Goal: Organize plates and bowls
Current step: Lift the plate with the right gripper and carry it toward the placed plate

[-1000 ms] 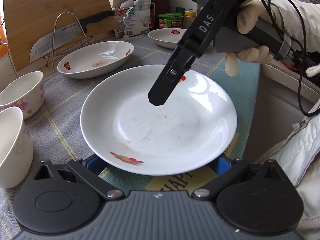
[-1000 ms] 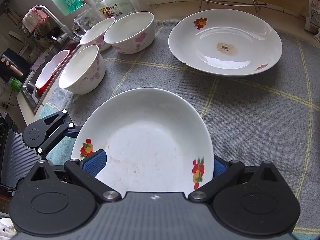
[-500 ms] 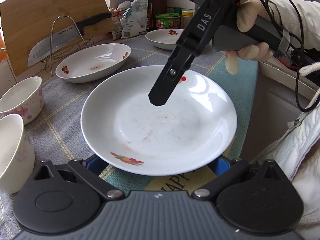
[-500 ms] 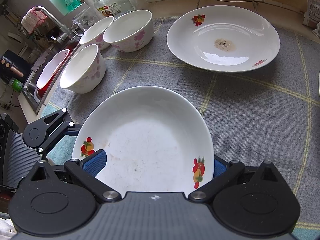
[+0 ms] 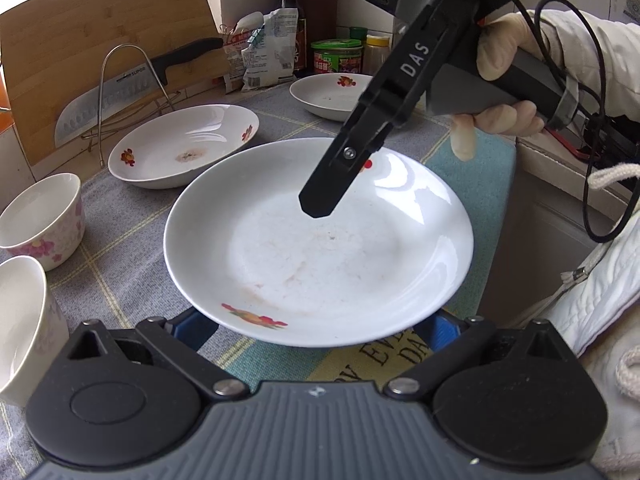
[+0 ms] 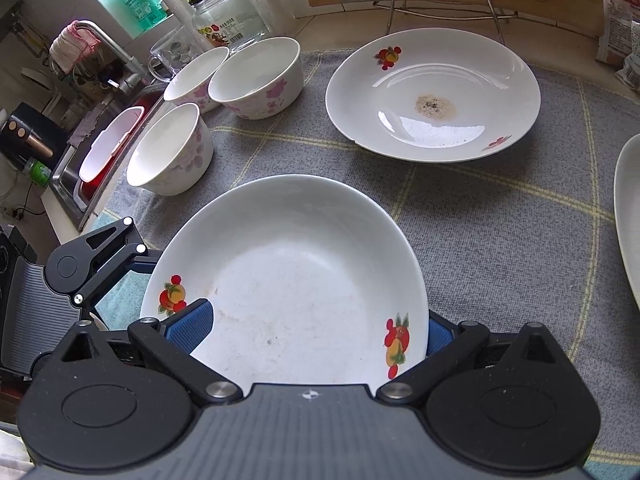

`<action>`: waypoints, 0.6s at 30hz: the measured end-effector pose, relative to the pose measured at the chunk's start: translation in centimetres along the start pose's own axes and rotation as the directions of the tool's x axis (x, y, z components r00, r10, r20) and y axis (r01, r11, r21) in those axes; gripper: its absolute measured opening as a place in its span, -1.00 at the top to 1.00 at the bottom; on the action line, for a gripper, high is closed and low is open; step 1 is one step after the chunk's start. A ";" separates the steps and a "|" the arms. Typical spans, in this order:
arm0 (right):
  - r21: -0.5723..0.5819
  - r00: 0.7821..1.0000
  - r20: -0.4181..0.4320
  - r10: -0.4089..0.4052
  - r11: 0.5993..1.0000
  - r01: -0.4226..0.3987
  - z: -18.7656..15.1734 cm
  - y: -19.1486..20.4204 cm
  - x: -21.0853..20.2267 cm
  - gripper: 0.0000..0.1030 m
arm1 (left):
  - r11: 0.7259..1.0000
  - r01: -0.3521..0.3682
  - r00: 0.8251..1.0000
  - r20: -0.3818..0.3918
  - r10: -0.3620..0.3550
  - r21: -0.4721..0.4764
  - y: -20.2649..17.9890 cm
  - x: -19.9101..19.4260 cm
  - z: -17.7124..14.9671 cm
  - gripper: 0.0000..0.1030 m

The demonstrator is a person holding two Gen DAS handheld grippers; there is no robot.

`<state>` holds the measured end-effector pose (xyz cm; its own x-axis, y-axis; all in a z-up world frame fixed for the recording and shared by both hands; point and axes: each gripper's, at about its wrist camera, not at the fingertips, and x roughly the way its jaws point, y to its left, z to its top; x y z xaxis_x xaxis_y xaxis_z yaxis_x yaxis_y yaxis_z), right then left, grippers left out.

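A white plate with fruit prints (image 5: 320, 248) is held above the grey cloth between both grippers; it also shows in the right wrist view (image 6: 288, 280). My left gripper (image 5: 316, 330) is wide apart under its near rim, blue pads at each side. My right gripper (image 6: 308, 330) grips the opposite rim, one finger (image 5: 332, 184) above the plate. A second plate (image 6: 432, 96) with a brown stain lies further back, also in the left wrist view (image 5: 184, 146). Three floral bowls (image 6: 256, 76) stand to the left.
A third small plate (image 5: 332, 96) sits at the back by jars and packets. A cleaver on a wire rack (image 5: 120, 100) leans against a wooden board. A sink (image 6: 100, 152) lies past the bowls. The counter edge drops off at the right (image 5: 520, 200).
The held plate has moved slightly toward the stained plate and bowls; both grippers keep their places on it.
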<state>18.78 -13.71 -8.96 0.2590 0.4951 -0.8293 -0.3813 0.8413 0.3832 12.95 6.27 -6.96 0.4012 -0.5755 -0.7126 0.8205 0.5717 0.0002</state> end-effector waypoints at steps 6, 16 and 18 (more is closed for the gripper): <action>0.001 1.000 0.013 0.007 1.000 -0.007 0.0 -1.2 -1.3 -1.00 | 1.000 -0.013 1.000 0.002 0.013 -0.007 -0.7 0.6 1.5 -0.97; -0.013 0.999 0.031 0.005 1.000 -0.005 0.0 -4.1 -4.0 -1.00 | 1.000 -0.027 1.000 0.000 0.027 -0.001 -2.4 2.4 4.4 -0.97; -0.015 0.999 0.038 0.004 1.000 -0.003 0.0 -4.8 -4.5 -1.00 | 1.000 -0.028 1.000 -0.002 0.028 0.001 -2.6 3.0 5.0 -0.97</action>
<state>19.41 -19.93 -7.07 0.2913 0.5064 -0.8116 -0.3952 0.8363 0.3800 14.01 0.15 -5.57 0.4236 -0.5580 -0.7136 0.8093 0.5869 0.0214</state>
